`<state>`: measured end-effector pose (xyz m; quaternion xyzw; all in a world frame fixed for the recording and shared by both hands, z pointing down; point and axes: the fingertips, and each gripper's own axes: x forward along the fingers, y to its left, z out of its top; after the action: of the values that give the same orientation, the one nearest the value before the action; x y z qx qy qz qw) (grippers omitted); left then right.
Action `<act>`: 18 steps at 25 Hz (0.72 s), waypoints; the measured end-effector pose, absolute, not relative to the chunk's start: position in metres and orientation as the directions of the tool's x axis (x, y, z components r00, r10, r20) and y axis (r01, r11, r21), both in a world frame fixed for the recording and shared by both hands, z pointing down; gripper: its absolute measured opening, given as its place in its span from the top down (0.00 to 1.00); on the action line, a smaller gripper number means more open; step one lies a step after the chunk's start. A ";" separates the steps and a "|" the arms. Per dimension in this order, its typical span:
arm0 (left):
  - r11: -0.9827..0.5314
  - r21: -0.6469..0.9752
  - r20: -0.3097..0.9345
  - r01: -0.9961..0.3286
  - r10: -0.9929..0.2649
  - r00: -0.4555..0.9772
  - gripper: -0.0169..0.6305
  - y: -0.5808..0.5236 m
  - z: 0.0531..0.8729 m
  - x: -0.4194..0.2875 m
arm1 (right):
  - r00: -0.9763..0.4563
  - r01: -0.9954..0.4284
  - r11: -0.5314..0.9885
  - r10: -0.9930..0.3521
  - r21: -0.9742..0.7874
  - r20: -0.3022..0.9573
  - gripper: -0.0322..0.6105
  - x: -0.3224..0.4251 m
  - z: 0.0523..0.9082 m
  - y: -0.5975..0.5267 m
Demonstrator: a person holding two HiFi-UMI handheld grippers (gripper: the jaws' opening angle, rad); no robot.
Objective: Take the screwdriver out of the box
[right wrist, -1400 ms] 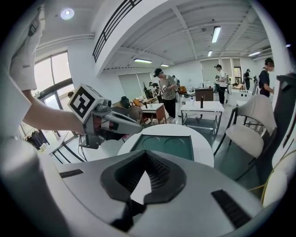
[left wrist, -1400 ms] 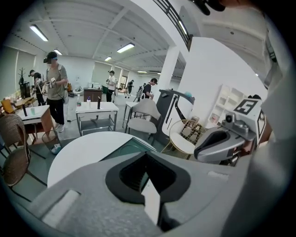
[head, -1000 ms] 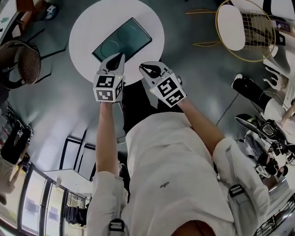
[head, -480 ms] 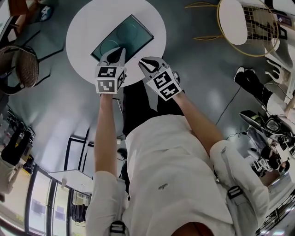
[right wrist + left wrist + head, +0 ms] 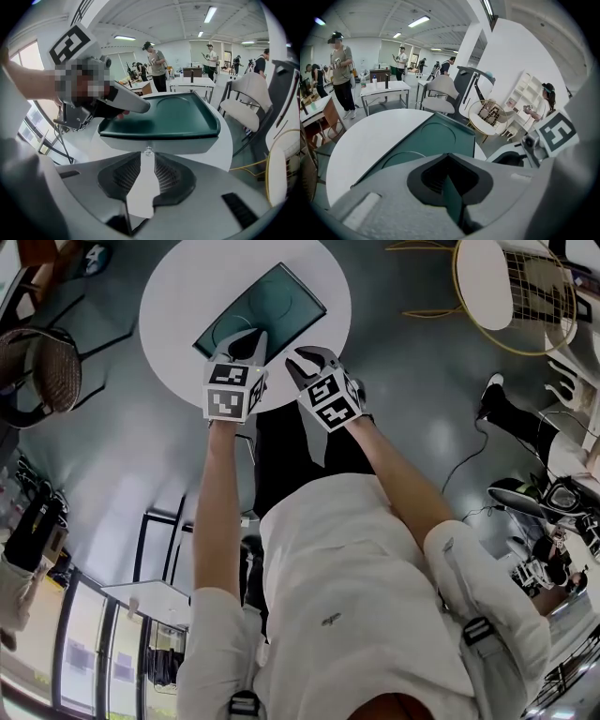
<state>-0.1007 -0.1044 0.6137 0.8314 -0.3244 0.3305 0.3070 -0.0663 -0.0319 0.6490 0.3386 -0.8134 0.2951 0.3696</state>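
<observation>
You're only beginning: the green box (image 5: 262, 310) is lying, seemingly closed, on the tabletop (image 5: 173, 296) just ahead of both tongs, and no screwdriver is showing. Your left tongs (image 5: 251, 341) are pressing shut on nothing, while your right tongs (image 5: 306, 362) have just been opening, with nothing between them.

In the head view, the left gripper (image 5: 251, 338) covers the near edge of the box (image 5: 267, 306); the desk (image 5: 178, 296) is cut off at the top.
</observation>
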 end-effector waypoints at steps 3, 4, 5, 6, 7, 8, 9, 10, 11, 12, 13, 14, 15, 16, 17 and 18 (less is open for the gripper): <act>-0.620 0.285 0.761 -0.731 -0.317 0.566 0.96 -0.103 0.615 -0.099 | -0.482 -0.776 0.591 -0.327 -0.222 0.813 0.79 -0.066 0.657 -0.034; -0.626 0.282 0.765 -0.727 -0.311 0.564 0.96 -0.102 0.617 -0.097 | -0.481 -0.775 0.591 -0.325 -0.222 0.814 0.79 -0.066 0.658 -0.035; -0.631 0.279 0.768 -0.723 -0.305 0.563 0.96 -0.101 0.618 -0.095 | -0.481 -0.774 0.593 -0.323 -0.222 0.815 0.79 -0.067 0.660 -0.035; -0.636 0.278 0.771 -0.720 -0.299 0.562 0.96 -0.100 0.620 -0.093 | -0.481 -0.772 0.597 -0.320 -0.220 0.816 0.79 -0.068 0.661 -0.036; -0.640 0.277 0.773 -0.716 -0.294 0.562 0.96 -0.099 0.621 -0.091 | -0.480 -0.770 0.600 -0.319 -0.218 0.817 0.79 -0.069 0.662 -0.037; -0.644 0.276 0.775 -0.713 -0.289 0.561 0.96 -0.098 0.622 -0.090 | -0.478 -0.769 0.602 -0.317 -0.216 0.819 0.79 -0.070 0.663 -0.037; -0.647 0.276 0.777 -0.711 -0.286 0.561 0.96 -0.098 0.623 -0.090 | -0.477 -0.768 0.603 -0.316 -0.214 0.820 0.79 -0.072 0.664 -0.038; -0.647 0.275 0.778 -0.711 -0.285 0.560 0.96 -0.098 0.623 -0.091 | -0.475 -0.769 0.603 -0.315 -0.214 0.822 0.79 -0.073 0.664 -0.038; -0.647 0.276 0.778 -0.711 -0.284 0.560 0.96 -0.098 0.623 -0.092 | -0.475 -0.769 0.601 -0.313 -0.215 0.822 0.79 -0.075 0.665 -0.039; -0.646 0.278 0.779 -0.711 -0.281 0.561 0.96 -0.098 0.624 -0.094 | -0.474 -0.770 0.600 -0.312 -0.216 0.823 0.79 -0.077 0.665 -0.040; -0.645 0.283 0.780 -0.710 -0.276 0.562 0.96 -0.098 0.624 -0.094 | -0.474 -0.771 0.599 -0.311 -0.217 0.824 0.79 -0.078 0.665 -0.040; -0.641 0.292 0.780 -0.710 -0.269 0.564 0.96 -0.098 0.624 -0.094 | -0.474 -0.771 0.598 -0.310 -0.219 0.824 0.79 -0.078 0.666 -0.040; -0.635 0.304 0.781 -0.710 -0.261 0.568 0.96 -0.097 0.624 -0.094 | -0.475 -0.772 0.597 -0.310 -0.220 0.824 0.79 -0.078 0.666 -0.040; -0.627 0.320 0.780 -0.710 -0.251 0.573 0.96 -0.097 0.624 -0.093 | -0.475 -0.772 0.596 -0.310 -0.221 0.824 0.79 -0.078 0.666 -0.040; -0.618 0.337 0.779 -0.710 -0.240 0.579 0.96 -0.098 0.625 -0.093 | -0.475 -0.772 0.595 -0.310 -0.222 0.823 0.79 -0.078 0.667 -0.041; -0.610 0.354 0.778 -0.709 -0.229 0.585 0.96 -0.098 0.625 -0.093 | -0.475 -0.772 0.595 -0.310 -0.222 0.824 0.79 -0.078 0.667 -0.041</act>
<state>-0.0928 -0.0980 0.6247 0.8237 -0.2849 0.3556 0.3376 -0.0777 -0.0412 0.6674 0.3361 -0.8051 0.2990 0.3866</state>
